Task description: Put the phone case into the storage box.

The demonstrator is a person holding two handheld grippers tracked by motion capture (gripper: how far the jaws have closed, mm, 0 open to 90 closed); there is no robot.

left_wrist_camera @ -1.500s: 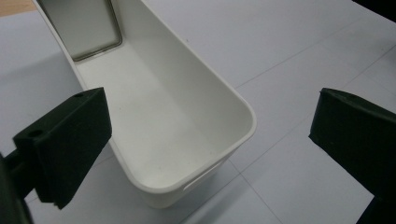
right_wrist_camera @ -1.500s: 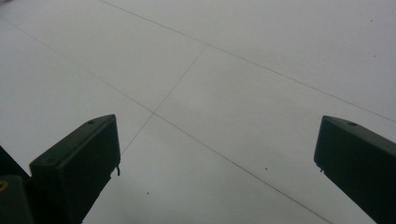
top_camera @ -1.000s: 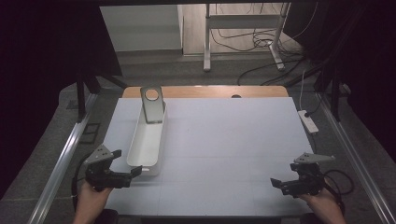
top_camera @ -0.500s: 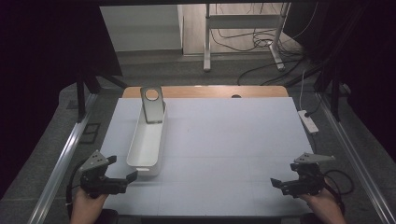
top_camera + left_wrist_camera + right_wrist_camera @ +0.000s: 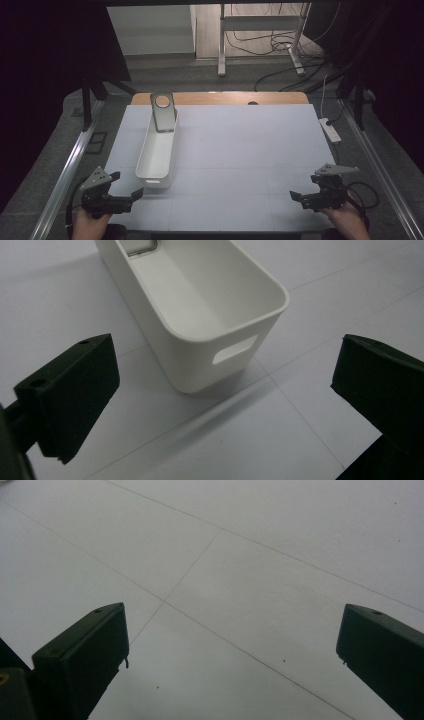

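A long white plastic bin (image 5: 157,150) lies on the white table (image 5: 240,150), left of centre, its near end with a handle slot (image 5: 235,349). A grey flat plate with a round hole (image 5: 163,111) leans in the bin's far end. My left gripper (image 5: 127,197) is at the table's near left corner, just short of the bin's near end (image 5: 200,325), jaws wide apart and nothing between them. My right gripper (image 5: 300,196) rests at the near right corner, open over bare table (image 5: 225,580).
A wooden strip (image 5: 220,98) edges the table's far side. A white power strip (image 5: 330,130) lies off the right edge. Metal rails (image 5: 70,165) run along both sides. Cables and a stand's legs (image 5: 260,45) are on the floor behind.
My left gripper has drawn back toward the near edge, away from the bin's near end. The right gripper has stayed put.
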